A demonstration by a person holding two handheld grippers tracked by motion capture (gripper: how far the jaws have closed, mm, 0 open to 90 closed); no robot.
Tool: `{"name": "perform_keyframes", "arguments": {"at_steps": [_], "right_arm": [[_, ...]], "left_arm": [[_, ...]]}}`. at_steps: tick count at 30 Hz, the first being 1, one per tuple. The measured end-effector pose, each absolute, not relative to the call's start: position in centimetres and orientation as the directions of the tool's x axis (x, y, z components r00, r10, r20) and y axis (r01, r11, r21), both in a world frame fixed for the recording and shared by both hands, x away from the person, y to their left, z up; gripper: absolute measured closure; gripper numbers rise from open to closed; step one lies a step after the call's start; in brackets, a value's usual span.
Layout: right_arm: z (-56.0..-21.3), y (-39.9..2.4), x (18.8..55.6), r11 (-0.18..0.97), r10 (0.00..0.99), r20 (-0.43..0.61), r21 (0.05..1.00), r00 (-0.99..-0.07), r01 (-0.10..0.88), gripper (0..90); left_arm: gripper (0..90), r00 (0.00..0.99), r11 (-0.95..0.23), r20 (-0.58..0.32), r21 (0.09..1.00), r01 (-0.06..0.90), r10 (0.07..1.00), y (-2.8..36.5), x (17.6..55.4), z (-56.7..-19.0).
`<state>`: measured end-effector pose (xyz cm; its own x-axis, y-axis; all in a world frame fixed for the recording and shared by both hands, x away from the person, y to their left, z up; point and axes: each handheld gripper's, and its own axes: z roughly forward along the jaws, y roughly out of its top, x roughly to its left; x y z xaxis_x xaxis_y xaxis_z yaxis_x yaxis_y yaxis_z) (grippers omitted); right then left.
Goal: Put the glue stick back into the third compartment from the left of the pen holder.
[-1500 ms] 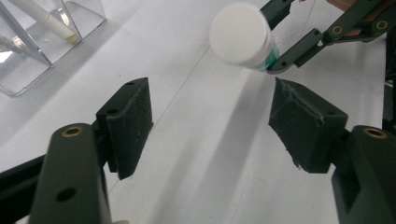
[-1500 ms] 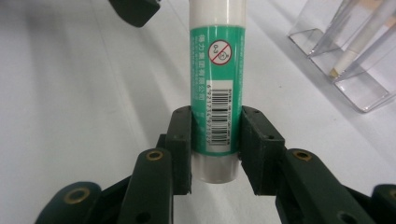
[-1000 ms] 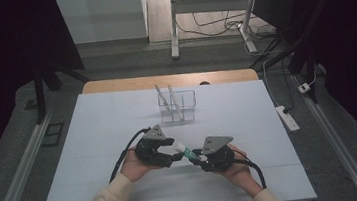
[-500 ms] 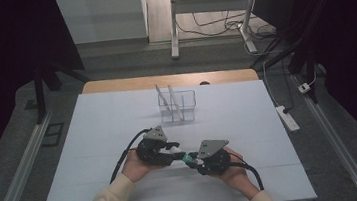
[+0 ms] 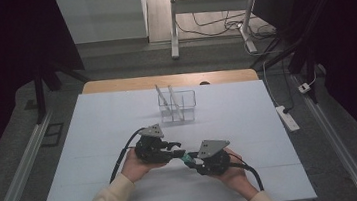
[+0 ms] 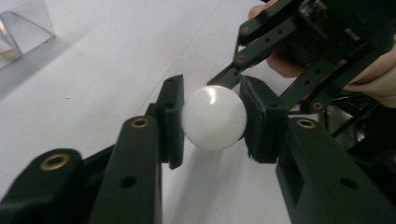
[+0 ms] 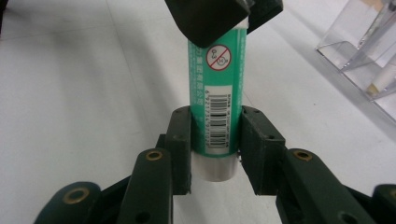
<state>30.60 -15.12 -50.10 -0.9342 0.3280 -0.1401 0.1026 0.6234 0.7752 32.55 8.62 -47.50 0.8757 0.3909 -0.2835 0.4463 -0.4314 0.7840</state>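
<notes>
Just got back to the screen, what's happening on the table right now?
A person holds a green glue stick between both grippers, just above the white table. The right gripper is clamped on its body near the base. The left gripper has just been closing its jaws on the white cap and now touches it both sides. A clear organizer stands farther back.

The glue stick has a glossy green printed label and a smooth, shiny white plastic cap. Each hand-held gripper is matt black plastic with brass-coloured rivets. The surface looks matt white. A clear, glassy plastic holder stands on it.
</notes>
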Motion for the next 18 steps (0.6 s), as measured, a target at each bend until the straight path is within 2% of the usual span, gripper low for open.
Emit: {"name": "perform_keyframes", "arguments": {"at_steps": [8, 9, 11, 18], "right_arm": [[-50.3, -15.2, 30.7, 0.620, 0.332, -0.126, 0.776, -0.935, 0.116, 63.8], [-50.3, -15.2, 30.7, 0.615, 0.336, -0.119, 0.779, -0.934, 0.122, 64.5], [-50.2, -15.5, 30.9, 0.583, 0.354, -0.087, 0.799, -0.931, 0.147, 66.2], [-49.7, -16.5, 31.3, 0.532, 0.389, -0.045, 0.826, -0.920, 0.184, 55.9]], "left_arm": [[64.4, 0.884, -0.458, -0.232, 0.786, 0.416, 0.406, 8.2, 32.1, -47.2], [64.5, 0.884, -0.476, -0.200, 0.781, 0.404, 0.422, 8.2, 32.0, -47.2], [64.6, 0.879, -0.470, -0.206, 0.781, 0.412, 0.430, 8.3, 32.1, -47.2], [64.6, 0.870, -0.455, -0.199, 0.787, 0.416, 0.451, 9.0, 32.2, -46.9]]}}
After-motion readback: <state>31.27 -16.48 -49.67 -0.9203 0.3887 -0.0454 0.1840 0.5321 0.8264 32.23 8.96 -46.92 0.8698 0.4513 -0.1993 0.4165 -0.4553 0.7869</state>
